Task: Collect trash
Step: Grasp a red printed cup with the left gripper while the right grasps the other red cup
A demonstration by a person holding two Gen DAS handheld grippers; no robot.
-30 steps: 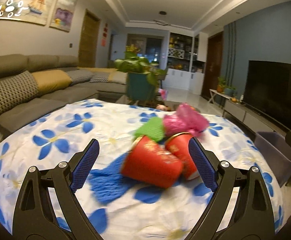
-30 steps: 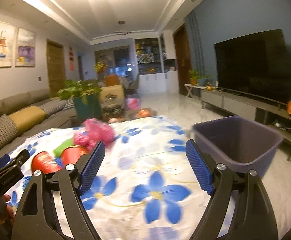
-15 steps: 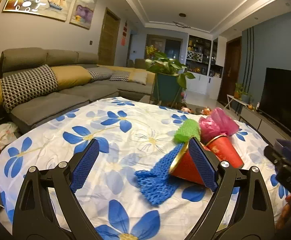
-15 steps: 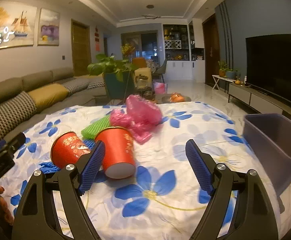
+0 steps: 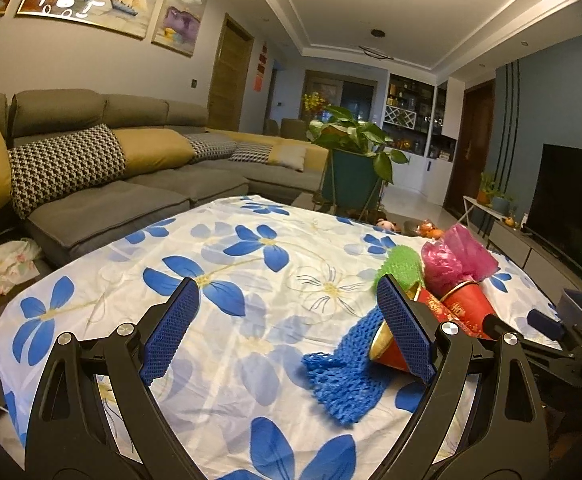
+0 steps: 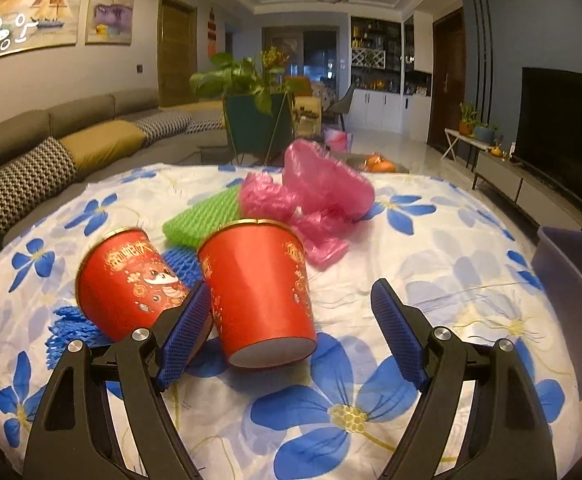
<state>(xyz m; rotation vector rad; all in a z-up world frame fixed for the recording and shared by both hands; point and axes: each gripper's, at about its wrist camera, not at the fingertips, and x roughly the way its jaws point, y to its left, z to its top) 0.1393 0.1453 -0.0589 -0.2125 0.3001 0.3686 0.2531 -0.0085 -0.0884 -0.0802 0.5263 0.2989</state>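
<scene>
Two red paper cups lie tipped on the flowered tablecloth (image 6: 431, 240): the nearer cup (image 6: 259, 292) sits between my right gripper's open fingers, the other cup (image 6: 127, 280) lies left of it. A blue foam net (image 6: 71, 328), a green foam net (image 6: 203, 216) and a crumpled pink plastic bag (image 6: 319, 192) lie behind. My right gripper (image 6: 291, 336) is open and empty just before the nearer cup. My left gripper (image 5: 287, 332) is open and empty over the cloth, with the blue net (image 5: 351, 372), cups (image 5: 451, 312), green net (image 5: 403, 268) and pink bag (image 5: 459, 260) to its right.
A purple-grey bin (image 6: 575, 288) stands at the table's right edge. A grey sofa (image 5: 111, 184) with cushions runs along the left. A potted plant (image 5: 355, 168) stands beyond the table. A TV (image 6: 567, 128) on a low cabinet lines the right wall.
My right gripper has swung left and come close to the cups, so the nearer cup now sits between its fingers. My left gripper has pulled back and left, away from the cups.
</scene>
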